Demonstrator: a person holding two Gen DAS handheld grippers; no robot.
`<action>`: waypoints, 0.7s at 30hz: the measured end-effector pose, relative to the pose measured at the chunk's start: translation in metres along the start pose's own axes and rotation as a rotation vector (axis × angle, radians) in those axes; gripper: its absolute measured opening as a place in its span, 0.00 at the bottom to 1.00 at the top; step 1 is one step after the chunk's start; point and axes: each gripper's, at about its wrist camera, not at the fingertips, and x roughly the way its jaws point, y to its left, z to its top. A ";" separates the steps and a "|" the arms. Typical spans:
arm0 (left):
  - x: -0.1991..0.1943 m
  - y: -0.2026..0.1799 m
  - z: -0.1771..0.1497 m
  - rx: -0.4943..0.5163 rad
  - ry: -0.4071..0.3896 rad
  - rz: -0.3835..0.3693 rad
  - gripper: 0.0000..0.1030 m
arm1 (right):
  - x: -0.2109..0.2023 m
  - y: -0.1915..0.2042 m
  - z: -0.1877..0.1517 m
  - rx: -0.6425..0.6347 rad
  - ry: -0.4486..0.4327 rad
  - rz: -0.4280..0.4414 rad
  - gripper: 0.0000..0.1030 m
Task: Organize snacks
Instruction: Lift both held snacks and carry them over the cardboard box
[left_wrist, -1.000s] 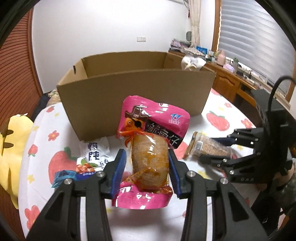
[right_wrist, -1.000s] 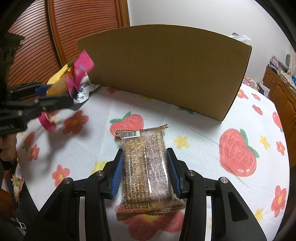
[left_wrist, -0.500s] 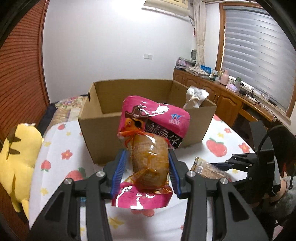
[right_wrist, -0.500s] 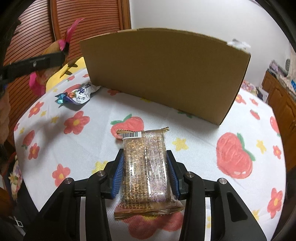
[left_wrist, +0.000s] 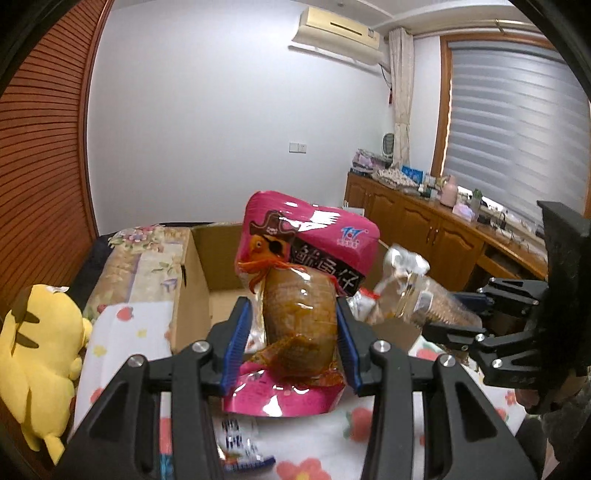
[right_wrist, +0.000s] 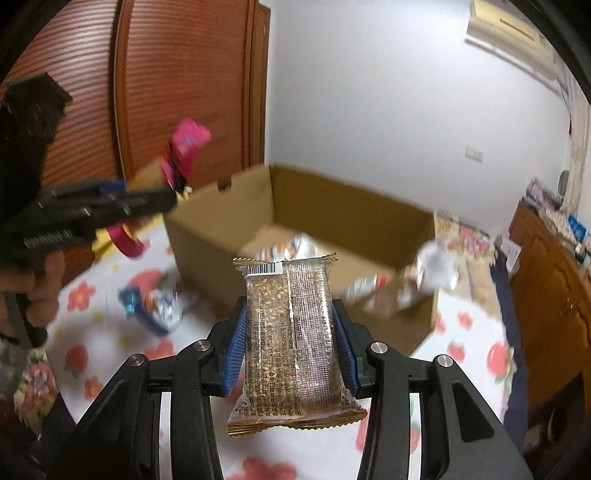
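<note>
Left wrist view: the left hand-held gripper (left_wrist: 293, 341) is clamped on the pink fish snack bag (left_wrist: 301, 295), blue pads pressing its bulging middle. Against a second ago, the cardboard box (left_wrist: 192, 291) sits lower in frame and its open inside now shows, so the bag has been lifted from desk height to above the near rim. Judgement: carry phase, drop into the box is next. The bag's long axis runs along the fingers, printed top pointing away toward the box. The right hand-held gripper (left_wrist: 448, 312) enters at right with its own packet. A yellow plush toy (left_wrist: 35, 354) lies at left.

Right wrist view: the right hand-held gripper (right_wrist: 291, 349) is clamped on the grain bar packet (right_wrist: 293, 343). It too has risen; the box (right_wrist: 221, 247) interior with a few wrappers is now visible where only the wall showed earlier. Packet long axis follows the fingers, barcode end toward the box. A small blue packet (right_wrist: 153, 304) remains on the flowered desk (right_wrist: 92, 332), blurred.
</note>
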 end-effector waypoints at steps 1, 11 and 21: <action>0.003 0.002 0.004 -0.005 -0.004 0.000 0.41 | 0.000 -0.002 0.008 -0.003 -0.012 -0.002 0.42; 0.051 0.019 0.033 -0.034 -0.020 0.004 0.41 | 0.031 -0.012 0.051 -0.005 -0.058 0.003 0.42; 0.092 0.020 0.036 -0.004 0.008 0.023 0.41 | 0.074 -0.022 0.065 0.024 -0.084 0.005 0.42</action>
